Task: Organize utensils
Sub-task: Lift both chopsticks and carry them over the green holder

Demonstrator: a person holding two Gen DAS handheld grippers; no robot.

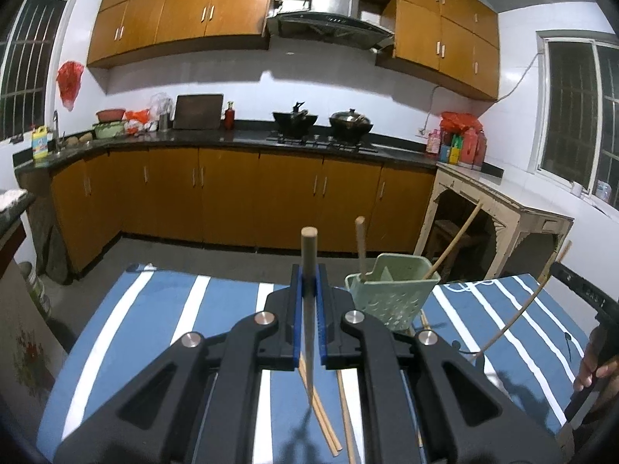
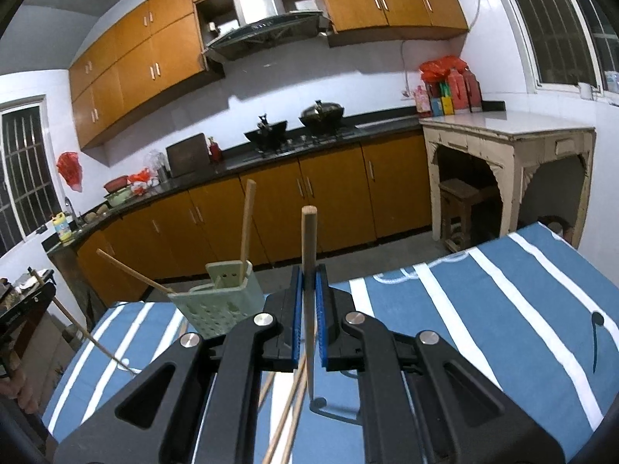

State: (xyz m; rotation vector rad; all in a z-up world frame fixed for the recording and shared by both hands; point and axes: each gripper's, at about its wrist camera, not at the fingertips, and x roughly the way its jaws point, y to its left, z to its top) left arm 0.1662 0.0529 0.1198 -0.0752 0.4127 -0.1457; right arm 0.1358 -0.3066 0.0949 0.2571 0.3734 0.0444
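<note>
Centre frame, the left gripper (image 1: 309,290) and right gripper (image 2: 309,290) each clamp one chopstick (image 1: 308,270) upright; light, stiff, slippery, best pinched mid-shaft; green holder (image 1: 390,294) waits just right.

No text, label, brand or number can be read in either wrist view. The yellow detergent bottle (image 1: 40,141) by the sink carries a blue label, and the cluster of red bottles and coloured cartons (image 2: 450,94) on the counter corner shows printed packaging, but all of it is too small and blurred to make out.
</note>
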